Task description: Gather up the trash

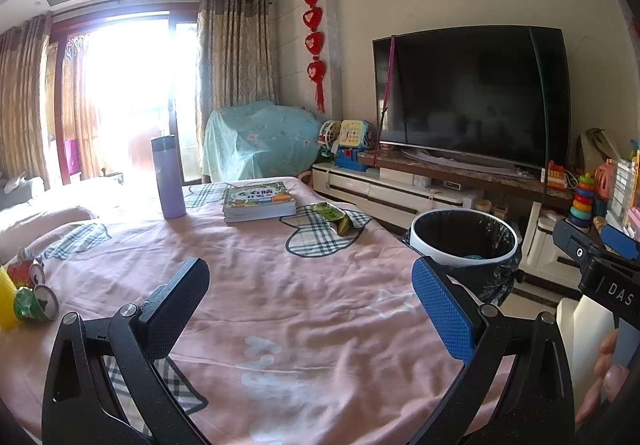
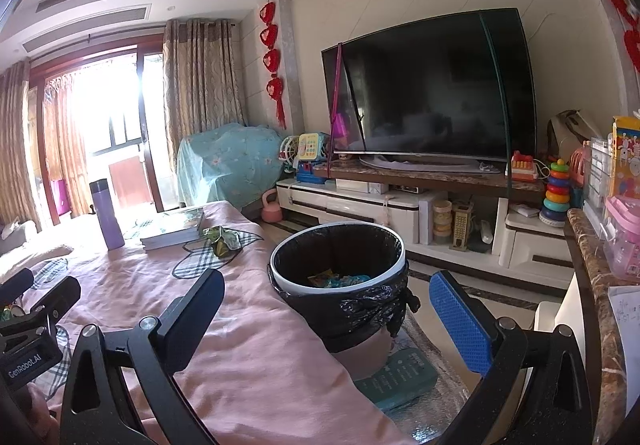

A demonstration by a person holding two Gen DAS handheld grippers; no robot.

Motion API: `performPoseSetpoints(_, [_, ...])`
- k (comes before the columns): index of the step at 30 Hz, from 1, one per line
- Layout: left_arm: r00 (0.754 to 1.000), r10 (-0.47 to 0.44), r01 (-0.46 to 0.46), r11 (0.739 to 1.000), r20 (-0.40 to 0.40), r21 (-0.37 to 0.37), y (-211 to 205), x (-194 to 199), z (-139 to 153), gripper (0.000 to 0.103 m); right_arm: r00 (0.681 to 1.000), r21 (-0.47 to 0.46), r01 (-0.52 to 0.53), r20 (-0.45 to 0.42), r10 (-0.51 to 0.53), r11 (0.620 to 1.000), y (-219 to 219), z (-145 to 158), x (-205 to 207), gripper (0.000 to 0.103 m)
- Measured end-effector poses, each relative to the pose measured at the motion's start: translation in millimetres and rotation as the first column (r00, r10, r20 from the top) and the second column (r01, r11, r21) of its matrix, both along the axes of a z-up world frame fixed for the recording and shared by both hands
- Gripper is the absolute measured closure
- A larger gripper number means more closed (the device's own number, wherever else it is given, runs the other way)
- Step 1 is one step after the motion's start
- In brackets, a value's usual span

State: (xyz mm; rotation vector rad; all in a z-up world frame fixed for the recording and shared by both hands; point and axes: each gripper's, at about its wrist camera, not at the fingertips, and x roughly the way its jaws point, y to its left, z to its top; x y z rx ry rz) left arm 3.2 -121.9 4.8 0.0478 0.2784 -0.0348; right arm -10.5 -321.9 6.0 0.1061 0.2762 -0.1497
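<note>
A white trash bin (image 1: 464,241) with a black liner stands at the right edge of the pink-clothed table (image 1: 280,285); in the right wrist view the bin (image 2: 338,265) holds colourful wrappers. A green snack wrapper (image 1: 334,217) lies on the cloth near the books, also in the right wrist view (image 2: 224,241). Crushed cans (image 1: 32,293) and a yellow item lie at the table's left edge. My left gripper (image 1: 312,301) is open and empty above the cloth. My right gripper (image 2: 326,317) is open and empty, just before the bin.
A purple flask (image 1: 170,179) and a stack of books (image 1: 258,201) stand on the far part of the table. A TV (image 1: 472,97) on a low cabinet, with toys around it, is behind the bin. A marble counter (image 2: 596,285) is at the right.
</note>
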Motion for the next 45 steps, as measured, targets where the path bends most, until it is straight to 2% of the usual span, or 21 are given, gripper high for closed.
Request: performPoseSetpoints(45, [1.000, -0.010, 0.010, 1.000, -0.024, 0.001, 0.0, -0.3, -6.4, 0.000, 1.000, 0.009, -0.008, 0.001, 0.008, 1.000, 2.4, 3.1, -1.3, 0.000])
